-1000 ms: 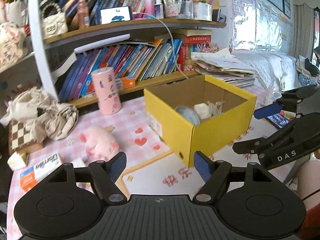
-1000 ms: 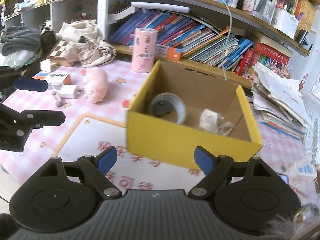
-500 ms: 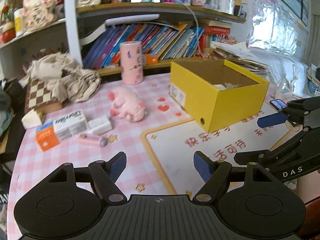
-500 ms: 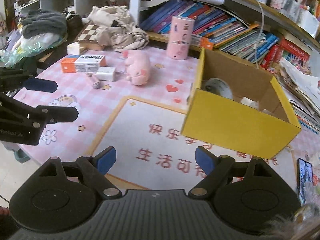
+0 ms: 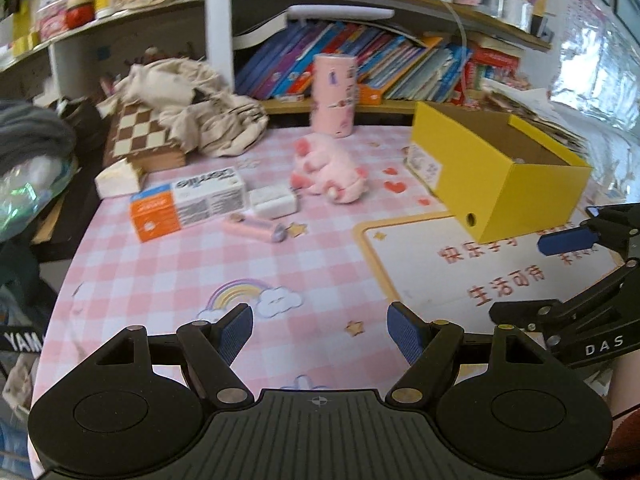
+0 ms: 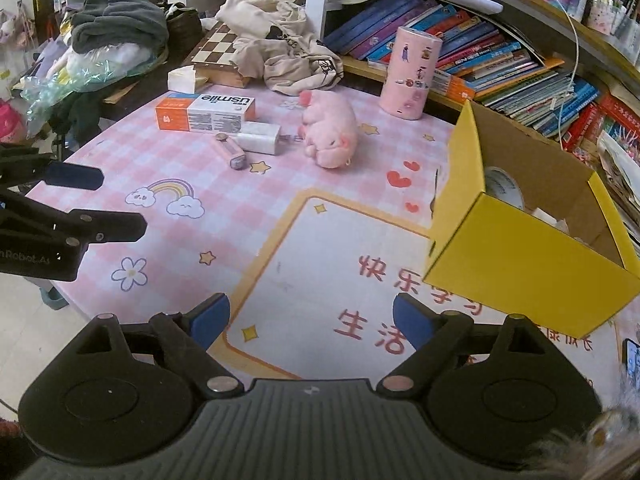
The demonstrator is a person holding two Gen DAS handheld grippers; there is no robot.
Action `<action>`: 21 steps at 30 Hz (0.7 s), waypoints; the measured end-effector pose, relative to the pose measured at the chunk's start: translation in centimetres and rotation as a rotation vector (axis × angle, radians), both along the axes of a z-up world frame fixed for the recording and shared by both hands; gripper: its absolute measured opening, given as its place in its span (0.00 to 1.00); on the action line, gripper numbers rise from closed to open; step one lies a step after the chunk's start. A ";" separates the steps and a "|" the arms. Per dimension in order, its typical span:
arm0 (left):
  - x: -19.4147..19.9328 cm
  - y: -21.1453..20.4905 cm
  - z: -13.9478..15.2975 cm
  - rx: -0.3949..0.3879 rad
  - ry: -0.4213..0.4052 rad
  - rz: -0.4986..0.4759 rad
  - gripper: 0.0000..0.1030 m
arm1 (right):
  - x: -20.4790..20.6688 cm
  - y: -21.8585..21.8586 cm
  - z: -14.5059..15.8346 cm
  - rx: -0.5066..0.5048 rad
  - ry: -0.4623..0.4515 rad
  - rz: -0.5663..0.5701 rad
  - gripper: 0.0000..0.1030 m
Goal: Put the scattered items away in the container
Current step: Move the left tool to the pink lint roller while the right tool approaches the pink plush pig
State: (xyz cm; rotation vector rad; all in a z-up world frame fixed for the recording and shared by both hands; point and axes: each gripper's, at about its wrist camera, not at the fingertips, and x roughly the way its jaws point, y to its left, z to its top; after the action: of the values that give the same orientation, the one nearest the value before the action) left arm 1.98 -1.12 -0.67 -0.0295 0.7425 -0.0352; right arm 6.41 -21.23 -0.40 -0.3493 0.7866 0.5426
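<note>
A yellow cardboard box (image 5: 496, 184) (image 6: 520, 256) stands at the right of the pink checked table, with a tape roll (image 6: 502, 188) and crumpled items inside. Scattered at the left lie a pink plush pig (image 5: 328, 168) (image 6: 330, 128), a white charger (image 5: 274, 202) (image 6: 260, 138), a pink tube (image 5: 256, 230) (image 6: 230, 150) and an orange-and-white box (image 5: 188, 202) (image 6: 206, 112). My left gripper (image 5: 320, 330) is open and empty over the table's front. My right gripper (image 6: 310, 320) is open and empty above the white mat.
A pink cylindrical tin (image 5: 334, 94) (image 6: 412, 72) stands by the bookshelf. A chessboard box (image 5: 140, 136) and a beige cloth bag (image 6: 280, 52) lie at the back left. Books fill the shelf (image 6: 480, 56) behind. A phone (image 6: 632, 356) lies at the right edge.
Both grippers have pulled back and swung left, away from the yellow box. The scattered items at the left now sit nearer the middle of both views. Both stay open.
</note>
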 end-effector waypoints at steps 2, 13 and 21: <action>0.0 0.6 -0.2 -0.002 0.002 0.020 0.74 | 0.2 0.4 -0.1 0.001 -0.007 -0.002 0.87; 2.6 2.8 -1.5 0.012 0.007 0.069 0.74 | 2.9 3.5 -1.3 -0.004 -0.035 0.008 0.87; 5.8 3.4 -2.7 0.028 0.009 0.084 0.74 | 6.3 5.3 -2.5 -0.003 -0.027 -0.007 0.87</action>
State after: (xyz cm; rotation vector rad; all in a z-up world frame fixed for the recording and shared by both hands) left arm 7.80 2.24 -3.39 -0.0341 0.7499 0.0558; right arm 12.76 -15.92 -2.89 -0.3563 0.7621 0.5288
